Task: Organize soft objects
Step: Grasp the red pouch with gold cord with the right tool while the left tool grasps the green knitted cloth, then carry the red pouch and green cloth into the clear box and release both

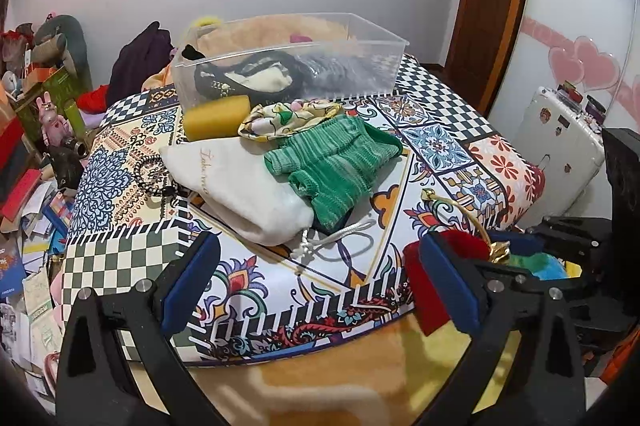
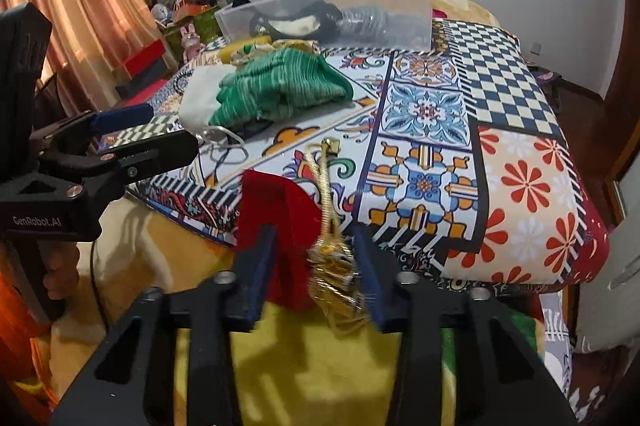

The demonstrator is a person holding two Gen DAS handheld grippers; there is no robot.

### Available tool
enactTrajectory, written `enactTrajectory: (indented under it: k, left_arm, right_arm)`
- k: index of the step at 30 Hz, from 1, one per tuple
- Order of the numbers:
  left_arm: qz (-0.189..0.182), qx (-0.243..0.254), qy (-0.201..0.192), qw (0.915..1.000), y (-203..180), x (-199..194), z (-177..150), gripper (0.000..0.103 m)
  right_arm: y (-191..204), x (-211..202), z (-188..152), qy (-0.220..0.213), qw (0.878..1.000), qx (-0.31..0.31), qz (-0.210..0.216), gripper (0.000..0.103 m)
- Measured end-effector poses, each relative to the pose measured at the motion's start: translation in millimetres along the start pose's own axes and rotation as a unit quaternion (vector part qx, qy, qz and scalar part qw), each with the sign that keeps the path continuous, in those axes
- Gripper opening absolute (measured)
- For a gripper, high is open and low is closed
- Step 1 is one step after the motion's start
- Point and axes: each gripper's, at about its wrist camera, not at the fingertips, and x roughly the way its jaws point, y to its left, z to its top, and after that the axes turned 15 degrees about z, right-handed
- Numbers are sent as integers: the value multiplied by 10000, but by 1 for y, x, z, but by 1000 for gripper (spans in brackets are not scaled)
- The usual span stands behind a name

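My right gripper [image 2: 314, 266] is shut on a red velvet pouch [image 2: 276, 214] with a gold drawstring [image 2: 326, 186], at the near edge of the patterned cloth; the pouch also shows in the left wrist view [image 1: 460, 246]. My left gripper [image 1: 316, 286] is open and empty, just left of the pouch. Farther back lie a white drawstring bag [image 1: 236, 186], a green knitted piece [image 1: 336, 158], a floral scarf [image 1: 288, 118] and a yellow sponge roll [image 1: 216, 116]. A clear plastic bin [image 1: 288, 66] at the back holds dark and pale soft items.
A beaded bracelet [image 1: 154, 174] lies left of the white bag. Boxes, toys and papers crowd the floor on the left [image 1: 36, 146]. A white suitcase [image 1: 560, 130] stands on the right. A yellow blanket [image 1: 320, 378] lies under the cloth's near edge.
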Motion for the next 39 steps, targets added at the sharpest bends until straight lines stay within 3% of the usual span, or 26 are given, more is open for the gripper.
enactTrajectory:
  k: [4, 14, 16, 20, 23, 25, 30, 39]
  left_arm:
    - [85, 23, -75, 9999, -2, 3, 5, 101]
    - [-13, -274, -6, 9996, 0, 35, 28, 100]
    - [-51, -294, -1, 9996, -2, 41, 33, 86]
    - [-105, -179, 76, 9998, -10, 52, 39, 72]
    - [-46, -94, 47, 9999, -12, 55, 37, 50]
    - [-195, -118, 99, 9997, -10, 57, 35, 35]
    - [-351, -210, 43, 9992, 0, 49, 32, 25]
    - [-461, -400, -485, 9970, 16, 8, 46, 22]
  right_arm:
    - [-2, -5, 0, -140, 9999, 8, -44, 17]
    - [-6, -38, 17, -794, 9956, -120, -487, 15]
    - [-11, -43, 24, -911, 9942, -92, -569, 15]
    - [-18, -48, 38, -1089, 9923, -49, -593, 15]
    - [-19, -48, 46, -1170, 9914, -64, -579, 15]
    - [-18, -47, 49, -1195, 9910, -94, -588, 15]
    - [-19, -44, 55, -1230, 9904, -133, -611, 15]
    - [-18, -54, 77, -1494, 9864, -210, -654, 15]
